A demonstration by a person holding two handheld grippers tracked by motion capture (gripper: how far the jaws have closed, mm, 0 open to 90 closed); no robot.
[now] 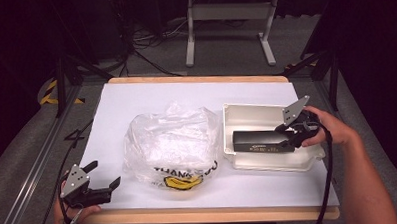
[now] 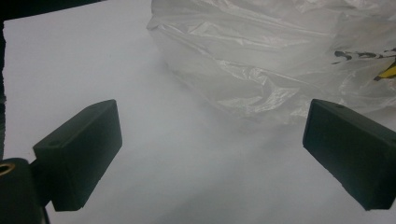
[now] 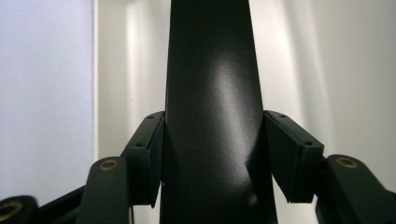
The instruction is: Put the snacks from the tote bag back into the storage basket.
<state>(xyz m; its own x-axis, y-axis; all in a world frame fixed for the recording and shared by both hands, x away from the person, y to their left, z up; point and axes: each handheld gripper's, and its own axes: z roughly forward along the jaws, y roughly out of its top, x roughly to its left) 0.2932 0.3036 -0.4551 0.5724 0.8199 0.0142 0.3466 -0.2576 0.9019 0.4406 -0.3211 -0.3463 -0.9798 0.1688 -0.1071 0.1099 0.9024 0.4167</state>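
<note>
A: Black box (image 1: 260,141): state its location.

B: Right of centre in the high view, lying lengthwise inside the white tray (image 1: 246,115), with gold print on the side facing the camera. In the right gripper view the box (image 3: 212,116) runs up the middle of the frame, the tray (image 3: 299,70) pale behind it.

A: Right gripper (image 1: 293,137) condition?

B: Clamped on the box's right end. Both pads (image 3: 149,154) press flat against its sides. A hand (image 1: 332,127) holds the gripper at the tray's right edge.

A: Left gripper (image 1: 102,178)?

B: Lower left of the high view, near the table's front edge, jaws spread wide with nothing between them. In its own view the gripper (image 2: 212,154) faces white table surface (image 2: 70,60).

A: Other items?

B: A crumpled clear plastic bag (image 1: 172,145) at frame centre, just left of the tray, with black lettering and a yellow mark. The bag (image 2: 271,56) occupies the upper right of the left gripper view.
</note>
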